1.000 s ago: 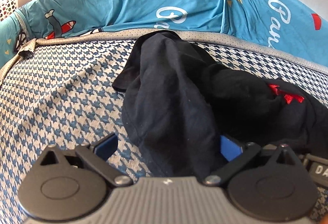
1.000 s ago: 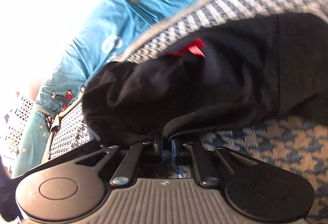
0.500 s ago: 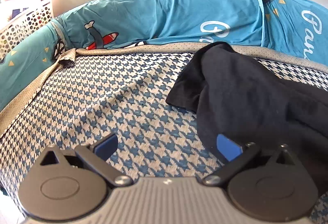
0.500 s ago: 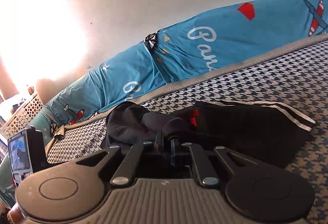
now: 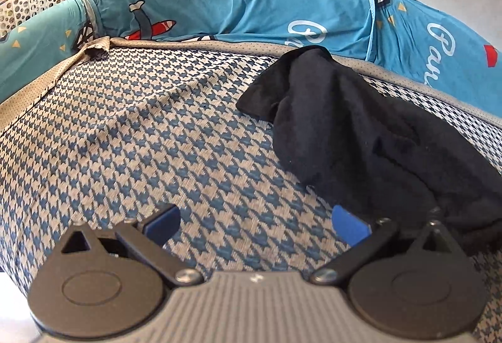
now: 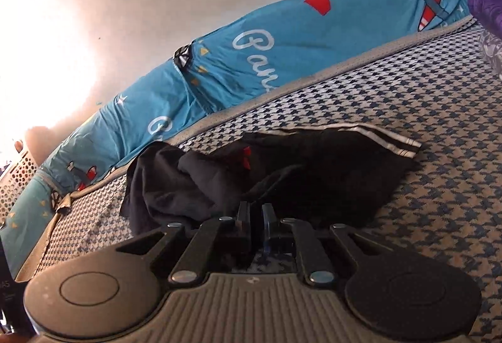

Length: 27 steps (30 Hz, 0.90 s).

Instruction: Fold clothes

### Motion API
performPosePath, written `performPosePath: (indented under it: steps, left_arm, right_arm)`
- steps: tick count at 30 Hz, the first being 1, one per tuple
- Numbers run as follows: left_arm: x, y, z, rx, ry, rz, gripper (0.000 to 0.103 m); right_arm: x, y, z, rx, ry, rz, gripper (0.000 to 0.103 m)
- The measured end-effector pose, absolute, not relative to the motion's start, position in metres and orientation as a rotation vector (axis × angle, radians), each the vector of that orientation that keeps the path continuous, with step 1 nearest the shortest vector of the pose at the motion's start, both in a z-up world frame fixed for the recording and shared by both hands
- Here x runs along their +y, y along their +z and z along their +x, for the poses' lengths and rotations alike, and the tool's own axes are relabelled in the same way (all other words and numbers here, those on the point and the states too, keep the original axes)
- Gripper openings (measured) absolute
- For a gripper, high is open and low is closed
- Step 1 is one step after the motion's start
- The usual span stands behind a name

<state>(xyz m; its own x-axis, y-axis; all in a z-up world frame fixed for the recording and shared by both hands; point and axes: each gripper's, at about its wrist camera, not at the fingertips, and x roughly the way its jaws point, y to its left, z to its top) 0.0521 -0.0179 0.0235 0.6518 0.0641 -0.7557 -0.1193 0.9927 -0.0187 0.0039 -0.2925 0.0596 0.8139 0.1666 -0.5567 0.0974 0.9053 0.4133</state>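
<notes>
Your left gripper (image 5: pixel 255 222) points down and forward with its jaws spread wide, blue pads (image 5: pixel 349 225) at about 10 and 2 o'clock from the camera housing, nothing between them. Your right gripper (image 6: pixel 256 217) has its fingers drawn nearly together at 12 o'clock, angled gently downward.

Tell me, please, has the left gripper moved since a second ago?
Yes. The left gripper has slid left across the houndstooth mattress; the black garment, formerly between its fingers, now lies right.
</notes>
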Motion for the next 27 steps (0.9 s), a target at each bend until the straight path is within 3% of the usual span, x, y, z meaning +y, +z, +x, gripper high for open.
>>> performPosePath:
  steps: [5,12,16,20,27]
  left_arm:
    - [-0.019,0.026,0.058,0.867,0.074,-0.034,0.103]
    - [-0.015,0.038,0.084,0.895,0.002,0.009,0.103]
    - [-0.001,0.043,0.101,0.890,0.022,0.014,0.103]
    - [0.011,0.046,0.115,0.882,0.019,0.003,0.103]
    - [0.034,0.038,0.123,0.954,-0.015,-0.187,0.103]
  right_arm:
    - [-0.264,0.064,0.000,0.608,0.181,0.350,0.013]
    - [-0.224,0.052,0.016,0.681,0.320,0.218,0.033]
    - [-0.204,0.042,0.026,0.684,0.335,0.105,0.038]
    - [-0.184,0.032,0.034,0.672,0.341,-0.010,0.053]
    - [-0.146,0.010,0.047,0.648,0.309,-0.237,0.055]
